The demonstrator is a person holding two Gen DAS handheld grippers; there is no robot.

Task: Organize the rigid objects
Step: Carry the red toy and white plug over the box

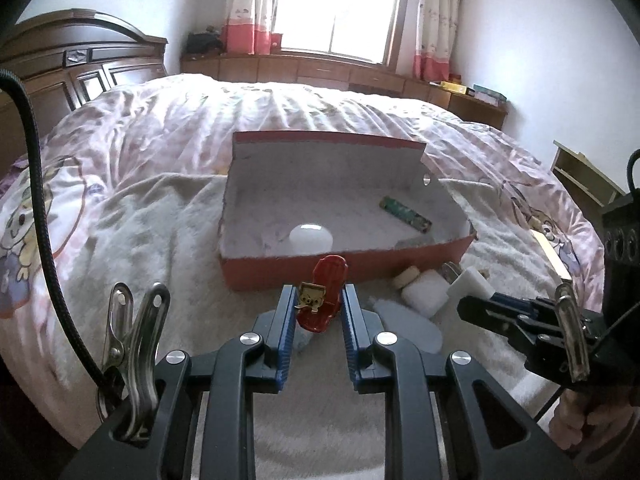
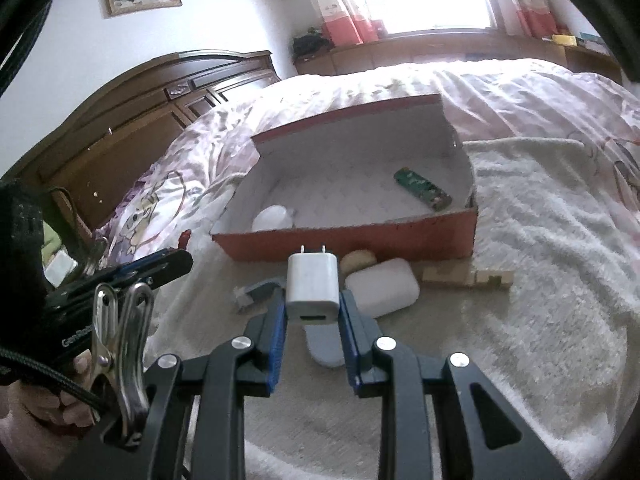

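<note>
My left gripper [image 1: 318, 300] is shut on a red toy car [image 1: 326, 296], held above the white blanket just in front of the red box [image 1: 280, 274]. My right gripper [image 2: 313, 306] is shut on a white charger plug [image 2: 313, 282], prongs pointing at the box [image 2: 360, 236]. Inside the box lie a white round object [image 1: 311, 239] and a green circuit board [image 1: 405, 213]; both also show in the right wrist view, the white object [image 2: 273, 218] and the board [image 2: 422, 189]. The right gripper also shows at the right of the left wrist view [image 1: 472, 308].
In front of the box lie a white case [image 2: 382, 288], a tan round piece [image 2: 358, 261], a wooden block piece [image 2: 468, 276], a grey-blue flat object [image 2: 326, 344] and a small grey item [image 2: 254, 292]. The bed's headboard [image 1: 80, 68] stands at the left.
</note>
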